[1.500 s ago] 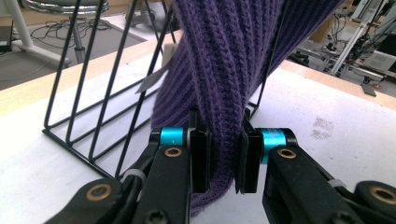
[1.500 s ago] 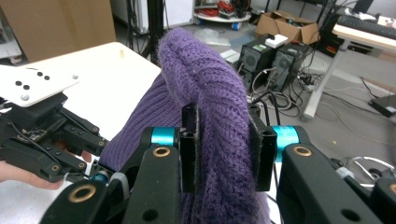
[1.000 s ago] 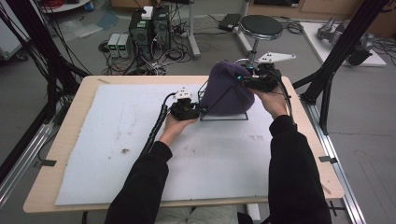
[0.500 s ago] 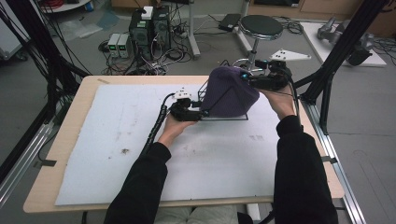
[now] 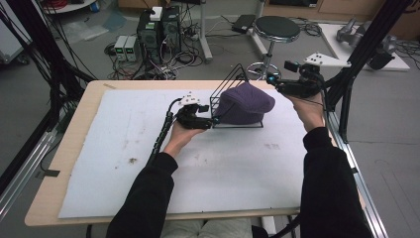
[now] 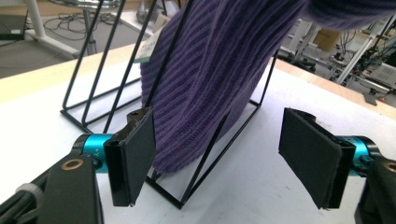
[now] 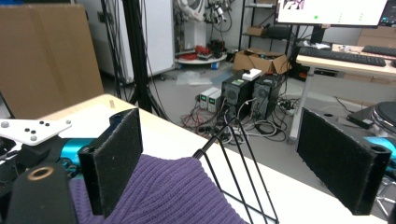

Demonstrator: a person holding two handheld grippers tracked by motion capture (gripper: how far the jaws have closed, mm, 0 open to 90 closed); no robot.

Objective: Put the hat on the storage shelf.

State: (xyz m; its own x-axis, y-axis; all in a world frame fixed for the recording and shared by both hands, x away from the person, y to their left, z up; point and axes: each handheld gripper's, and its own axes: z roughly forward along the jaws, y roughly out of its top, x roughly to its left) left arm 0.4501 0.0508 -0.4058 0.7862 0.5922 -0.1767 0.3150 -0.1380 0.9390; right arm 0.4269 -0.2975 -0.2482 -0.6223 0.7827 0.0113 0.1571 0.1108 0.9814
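Note:
A purple knit hat (image 5: 246, 104) lies draped over a black wire rack (image 5: 233, 77) at the back middle of the white mat (image 5: 223, 168). My left gripper (image 5: 210, 120) sits at the rack's left end. Its jaws have just been opening and now stand open; in the left gripper view (image 6: 224, 156) the rack's corner (image 6: 205, 163) and the hat's edge (image 6: 219, 70) lie between the pads, untouched. My right gripper (image 5: 272, 79) hovers off the hat's right side. Its jaws have also just been opening and are open (image 7: 229, 161), above the hat (image 7: 159, 196) and rack wires (image 7: 238, 154).
The wooden table (image 5: 84, 124) carries the mat, with wide free mat in front of the rack. Behind the table on the floor stand computer towers (image 5: 158, 27) and a round stool (image 5: 277, 27). Black frame posts (image 5: 356, 64) rise at the right edge.
Both grippers have opened and let go of the hat. The right gripper moved right and up, away from it. The hat has settled lower on the rack, baring the wire tops.

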